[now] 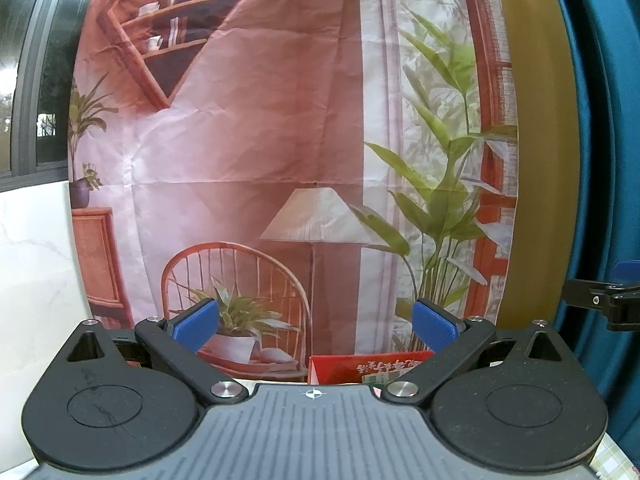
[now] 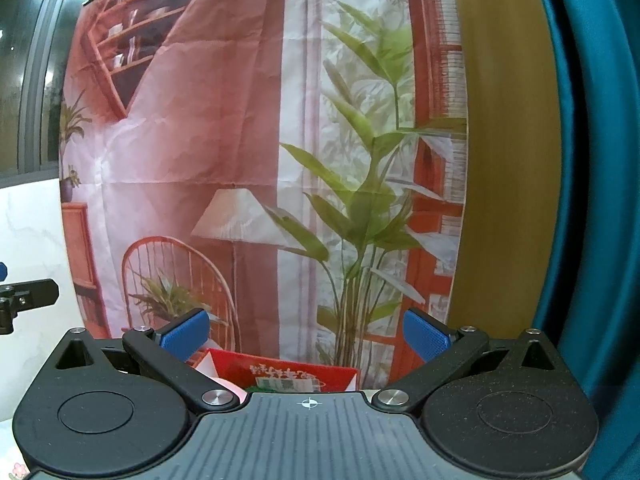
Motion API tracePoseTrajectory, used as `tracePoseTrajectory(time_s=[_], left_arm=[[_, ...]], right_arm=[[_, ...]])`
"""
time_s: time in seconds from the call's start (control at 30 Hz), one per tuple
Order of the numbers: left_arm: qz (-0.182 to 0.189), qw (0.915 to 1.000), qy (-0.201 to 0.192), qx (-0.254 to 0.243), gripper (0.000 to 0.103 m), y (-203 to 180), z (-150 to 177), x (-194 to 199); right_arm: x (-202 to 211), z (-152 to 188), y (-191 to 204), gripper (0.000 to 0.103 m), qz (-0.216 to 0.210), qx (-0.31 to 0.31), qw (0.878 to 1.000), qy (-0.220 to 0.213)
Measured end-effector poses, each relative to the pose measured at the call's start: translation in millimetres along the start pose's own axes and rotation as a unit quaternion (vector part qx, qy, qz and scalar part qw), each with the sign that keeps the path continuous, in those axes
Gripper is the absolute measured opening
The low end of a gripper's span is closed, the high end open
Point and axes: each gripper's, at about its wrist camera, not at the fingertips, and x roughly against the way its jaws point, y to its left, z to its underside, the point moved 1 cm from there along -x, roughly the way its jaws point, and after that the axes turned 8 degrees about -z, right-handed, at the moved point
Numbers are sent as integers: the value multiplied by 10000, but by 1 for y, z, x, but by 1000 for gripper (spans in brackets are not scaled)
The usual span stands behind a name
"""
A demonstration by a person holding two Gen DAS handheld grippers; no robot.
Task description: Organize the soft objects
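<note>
Soft objects were not in view; only the top of a red box [image 1: 368, 368] showed low between the fingers, its contents hidden. Left gripper [image 1: 316, 326] stood spread wide and empty, facing a printed backdrop [image 1: 248, 128]. Right gripper [image 2: 306, 336] was likewise spread and empty. Such items would likely be light and yielding, best pinched at a bunched fold.

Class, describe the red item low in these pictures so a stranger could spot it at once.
Find the big hanging backdrop printed with a lamp and chair. Below it, just past the open right gripper, stands a red bag. It alone is bright red with pale lettering.
</note>
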Motion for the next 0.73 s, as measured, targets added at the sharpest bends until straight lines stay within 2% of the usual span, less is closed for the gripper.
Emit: tracePoseTrajectory(time_s=[0.73], left_arm=[[-124,9998,-64,-107,103,3,2,3]], right_arm=[[0,0,-3,103,88,63,9999,79]])
